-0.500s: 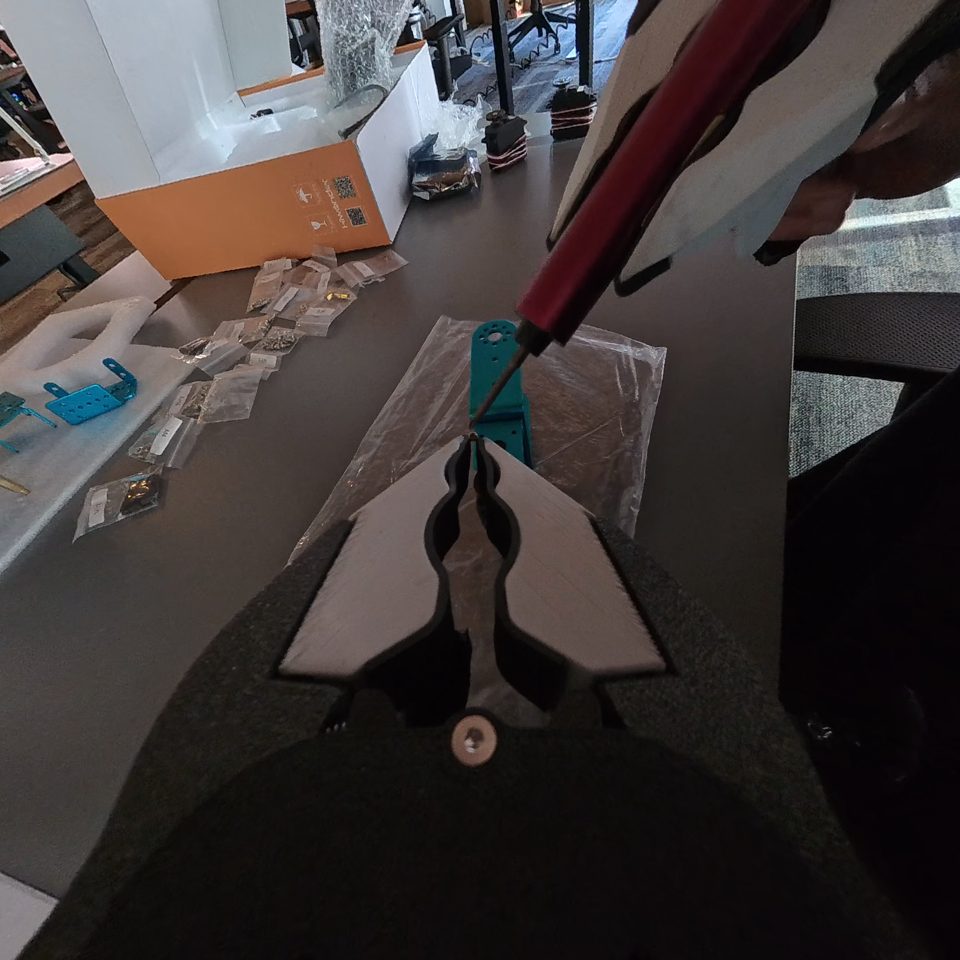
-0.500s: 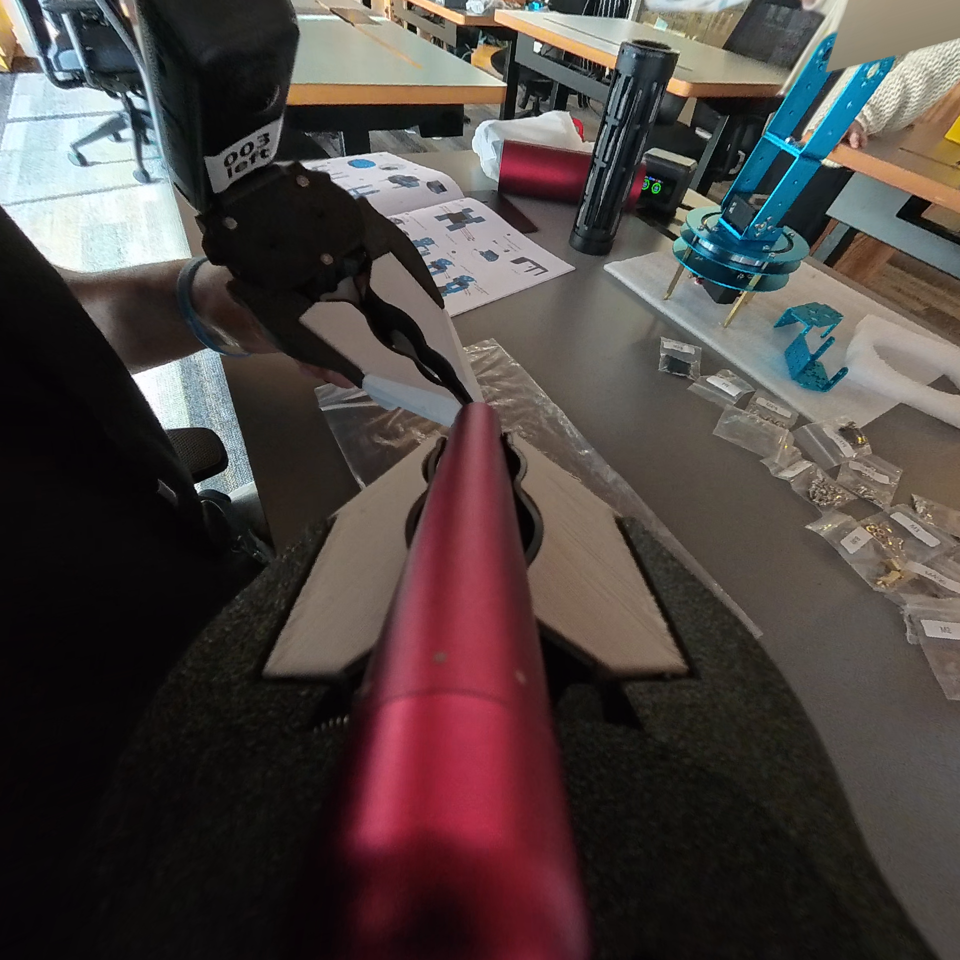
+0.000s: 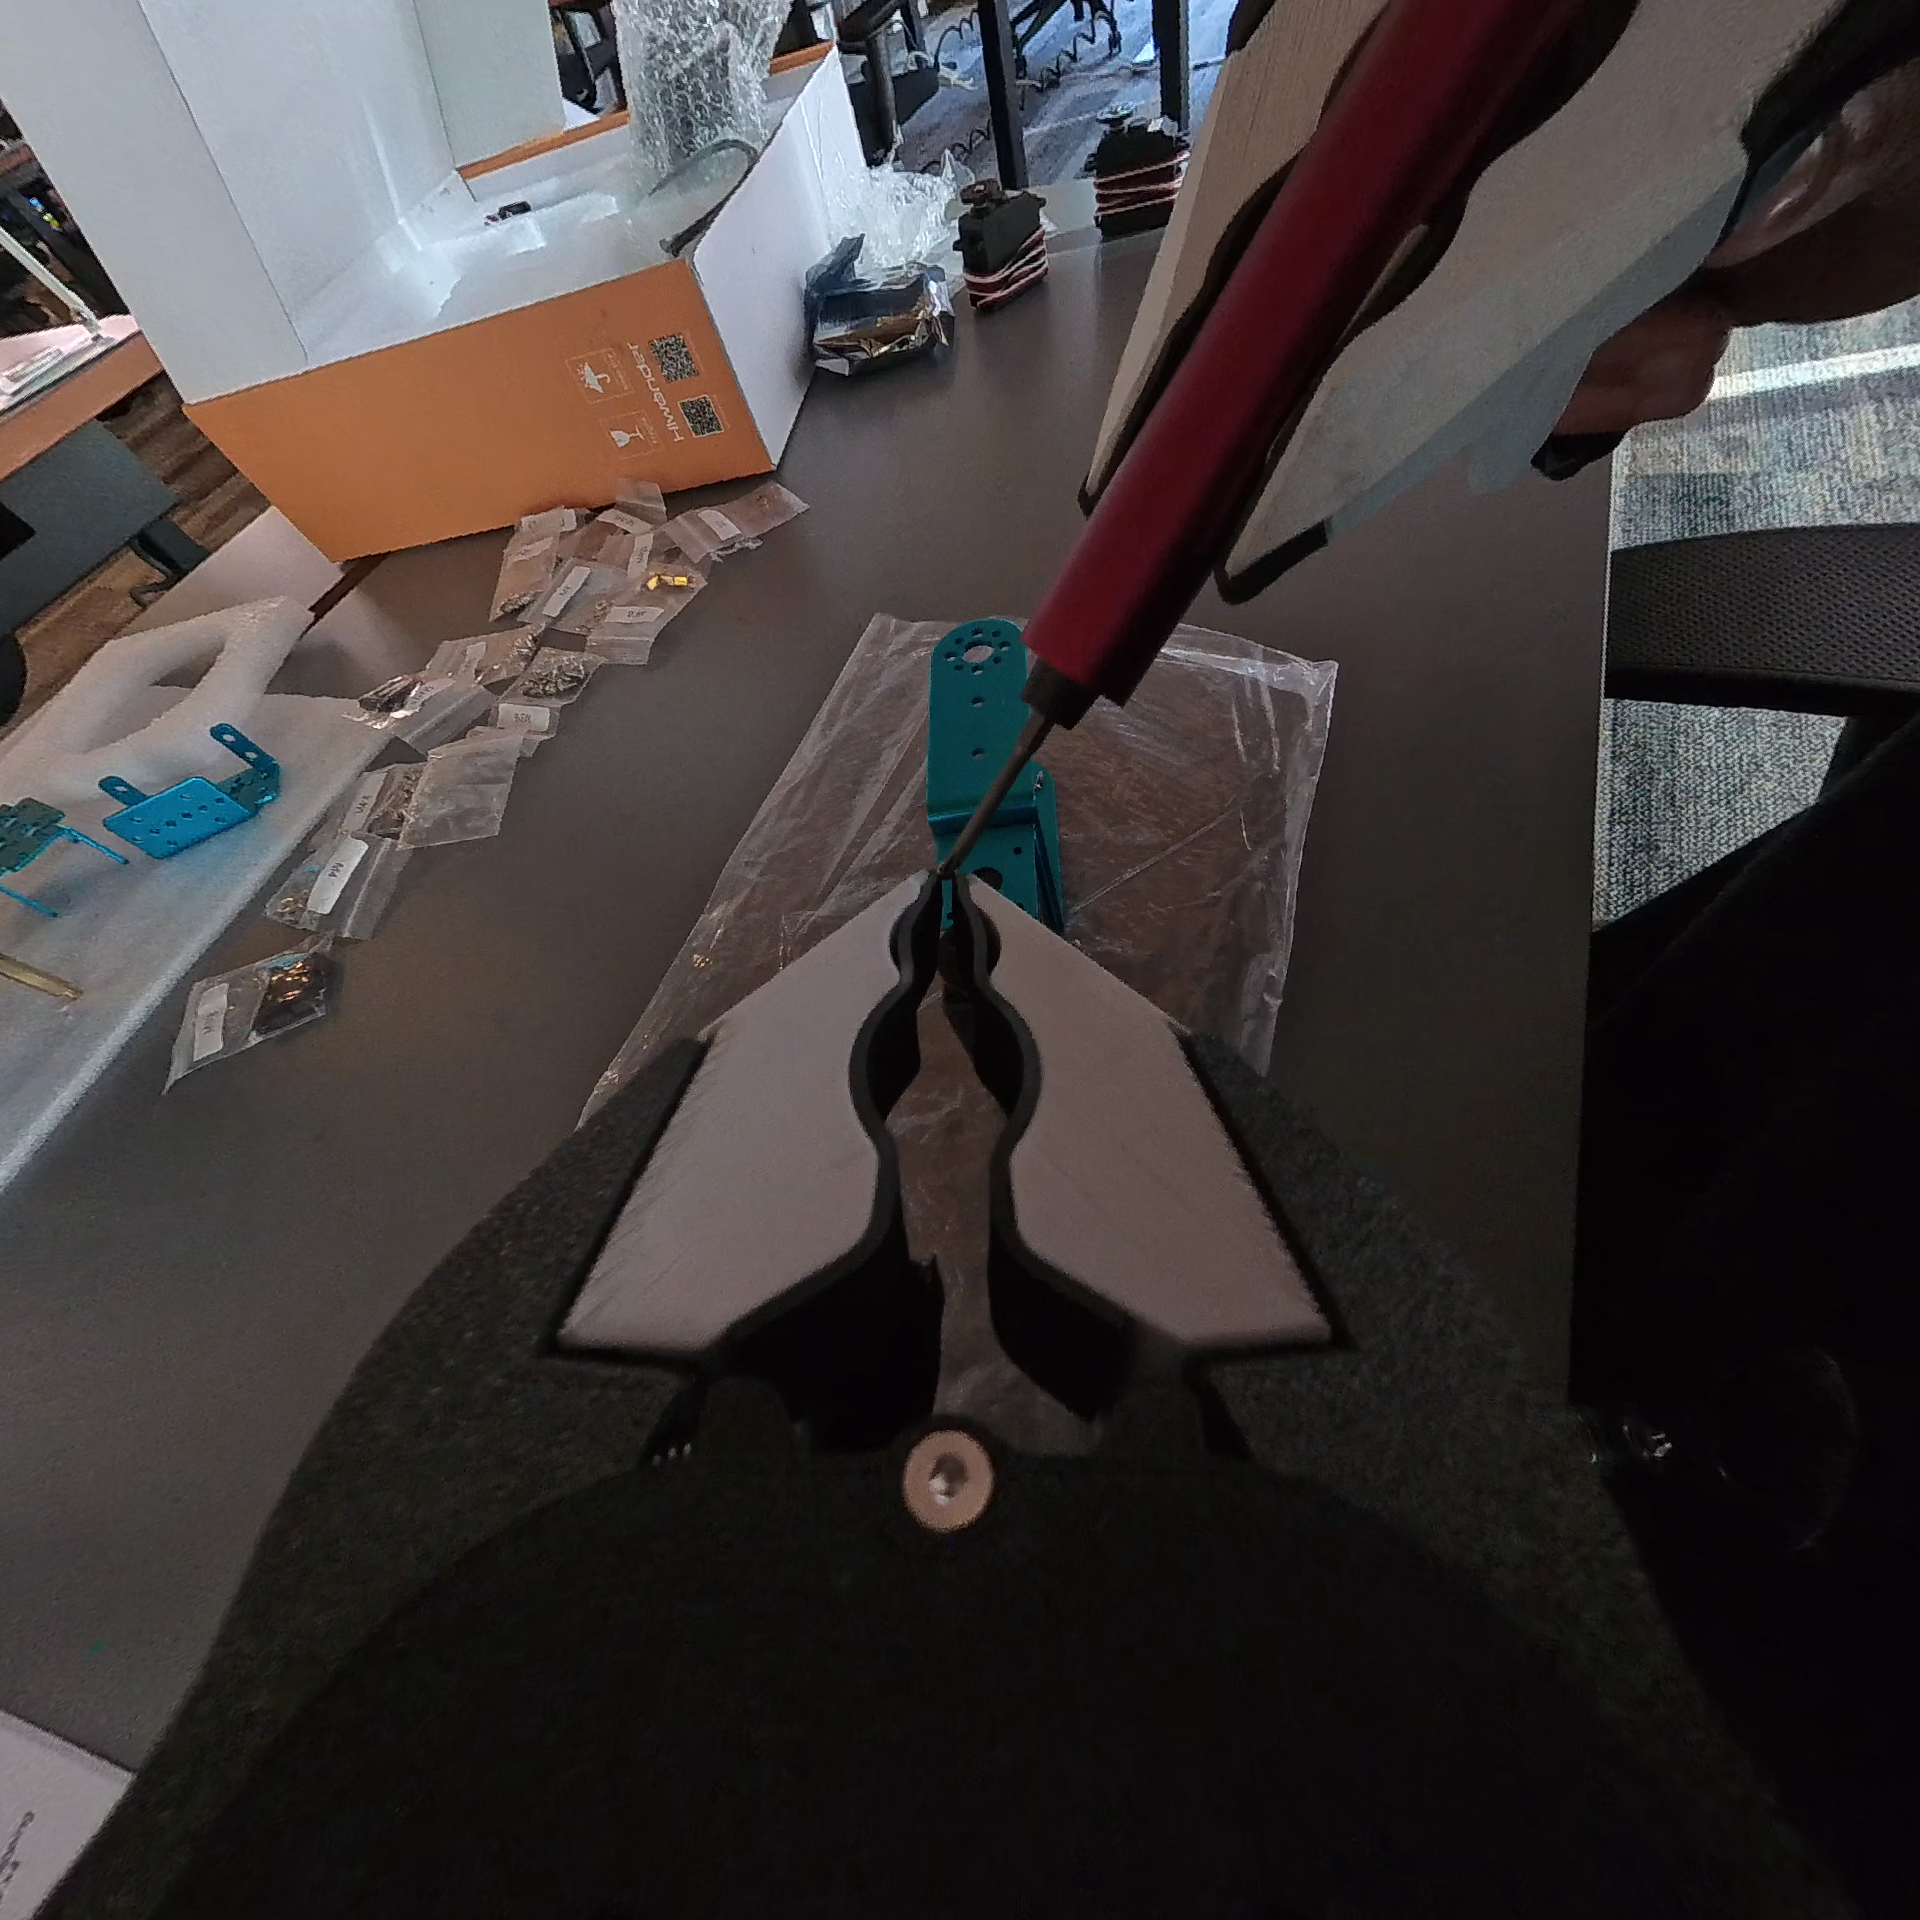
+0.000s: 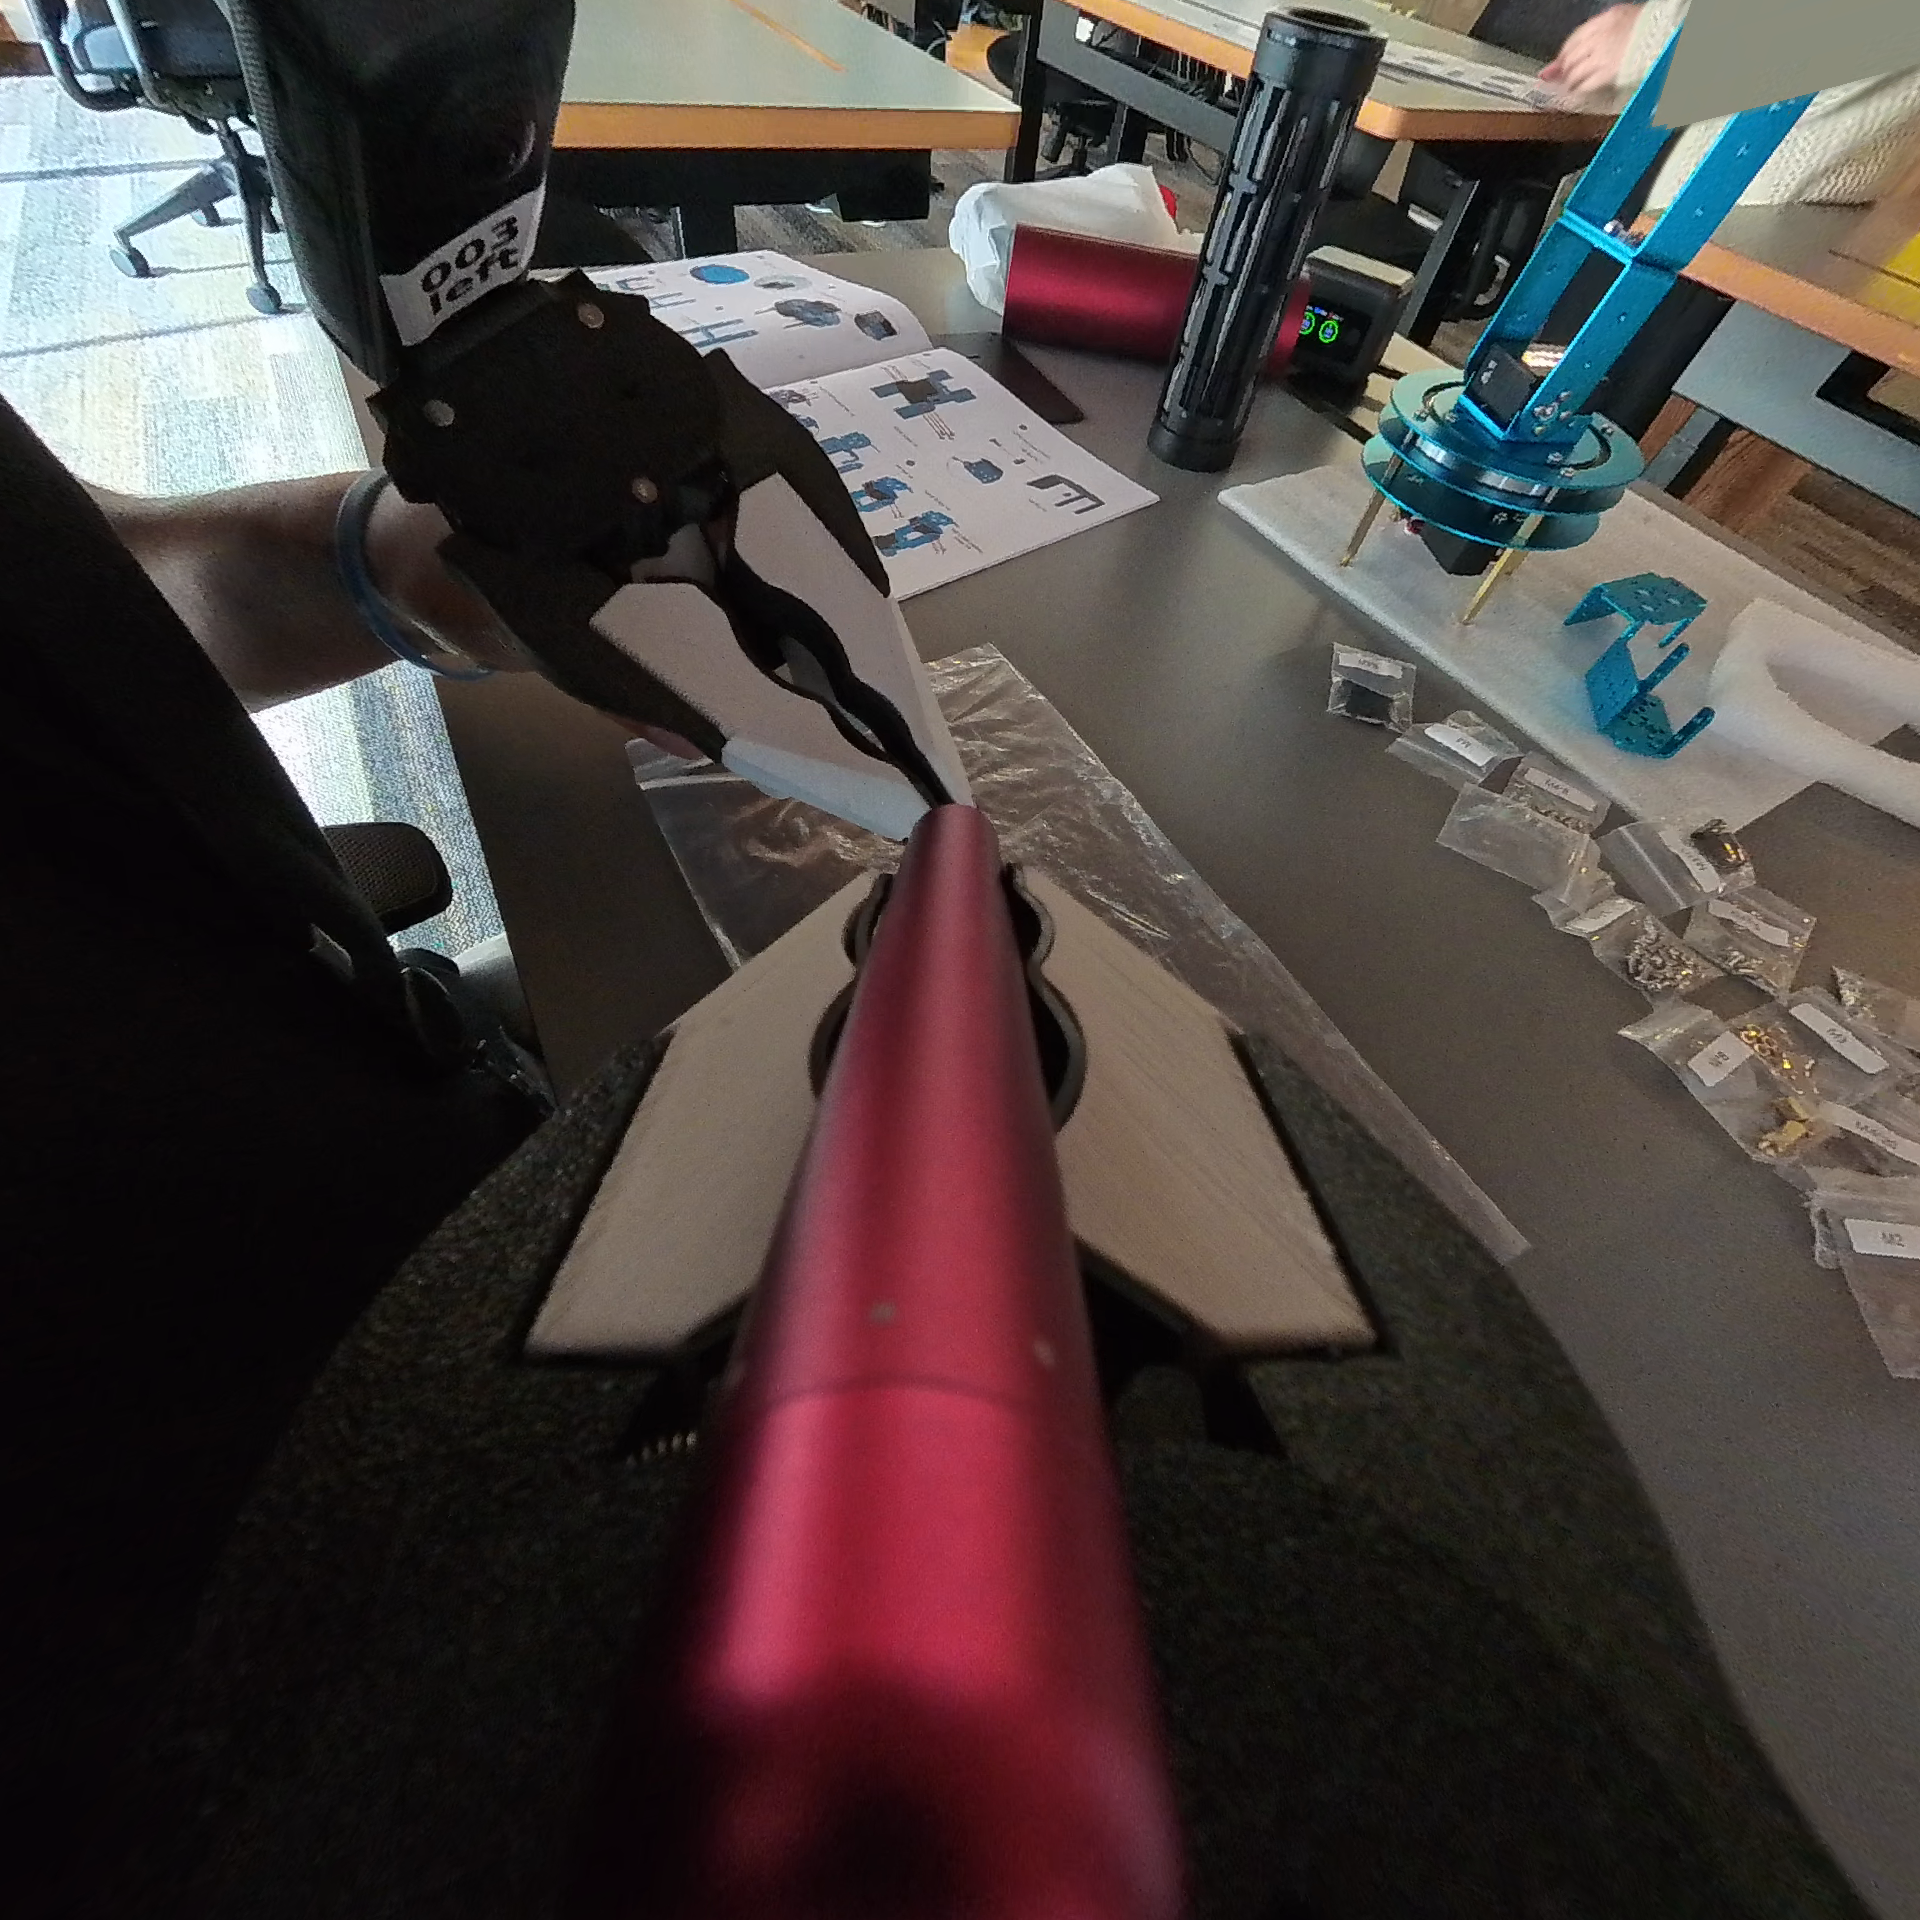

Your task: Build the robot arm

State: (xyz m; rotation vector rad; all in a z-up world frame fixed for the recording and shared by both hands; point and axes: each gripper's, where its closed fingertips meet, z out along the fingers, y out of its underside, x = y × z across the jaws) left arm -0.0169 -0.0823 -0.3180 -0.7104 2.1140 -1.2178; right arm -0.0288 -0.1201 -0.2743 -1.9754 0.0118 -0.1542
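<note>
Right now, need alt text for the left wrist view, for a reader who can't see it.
The left gripper, nearly shut, pinches something tiny at its tips, where the bit of a red screwdriver held by the right gripper meets it, above a teal bracket on a clear plastic bag. Small parts bags and an orange-and-white box lie on the grey table.

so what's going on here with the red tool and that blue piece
The right gripper is shut on a red screwdriver, whose thin bit points down at the tips of the left gripper. The left gripper's fingers are nearly closed just in front of a teal metal bracket, which lies on a clear plastic bag.
</note>
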